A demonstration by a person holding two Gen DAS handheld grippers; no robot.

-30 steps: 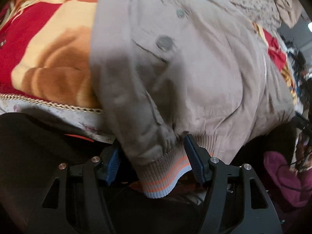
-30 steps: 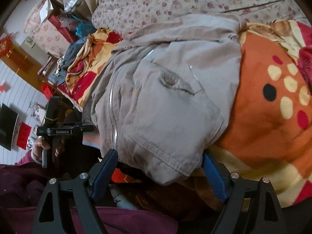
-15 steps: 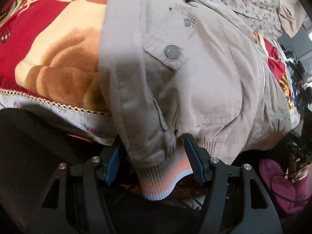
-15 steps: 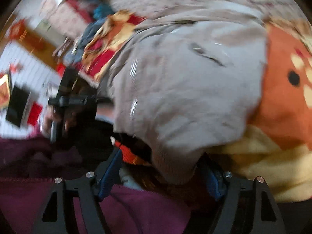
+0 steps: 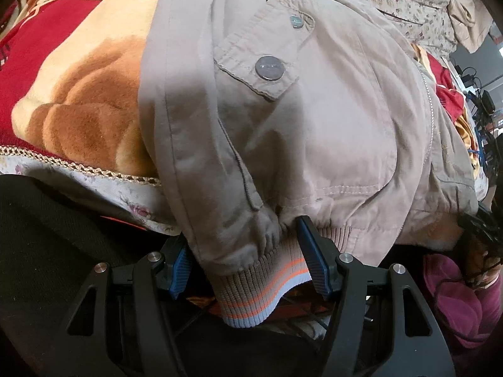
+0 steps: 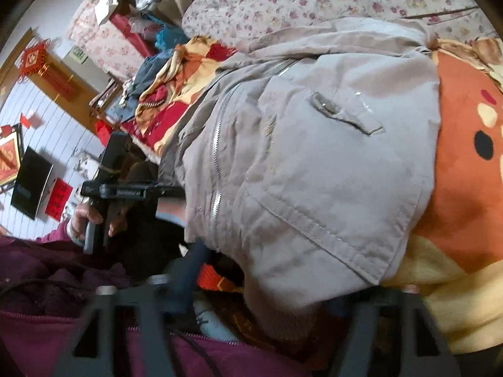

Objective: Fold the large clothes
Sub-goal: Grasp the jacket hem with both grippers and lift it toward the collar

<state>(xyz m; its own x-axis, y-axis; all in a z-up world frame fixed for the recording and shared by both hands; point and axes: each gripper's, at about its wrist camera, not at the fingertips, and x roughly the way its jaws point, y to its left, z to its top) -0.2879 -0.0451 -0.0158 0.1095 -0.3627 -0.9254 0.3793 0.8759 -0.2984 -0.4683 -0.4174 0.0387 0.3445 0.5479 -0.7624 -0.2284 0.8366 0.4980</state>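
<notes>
Left wrist view: the left gripper (image 5: 248, 270) points steeply down at the near edge of the bed, and the beige jacket (image 5: 314, 125) spreads away from it over the blanket (image 5: 78, 100). Between its blue pads (image 5: 309, 259) sits the ribbed cuff (image 5: 251, 295), striped orange and pale blue, with the bunched sleeve end above it. The jaws stand about half open; the right pad touches the cloth, while the left pad is partly hidden behind the sleeve, so I cannot say for sure that it presses. My guess is the cuff is taken here because the rib is thick and gives a firmer hold than the thin shell. Just ahead of the fingers lies a pocket flap with a metal snap (image 5: 270, 67), and beyond the gripper's right side the zip (image 5: 430, 119) runs away up the front.

Right wrist view: the right gripper (image 6: 267, 292) is blurred at the bottom of the picture, its jaws closing, with the jacket's hem corner (image 6: 283, 320) hanging down between them. Whether the pads already press I cannot tell; the right finger is lost behind the cloth. Off to its left, at the bed's edge, a hand (image 6: 83, 220) holds the other gripper against the opposite side of the jacket. Taking both near corners at once looks like the setup for lifting the hem and carrying it over toward the collar, far ahead of both grippers.
</notes>
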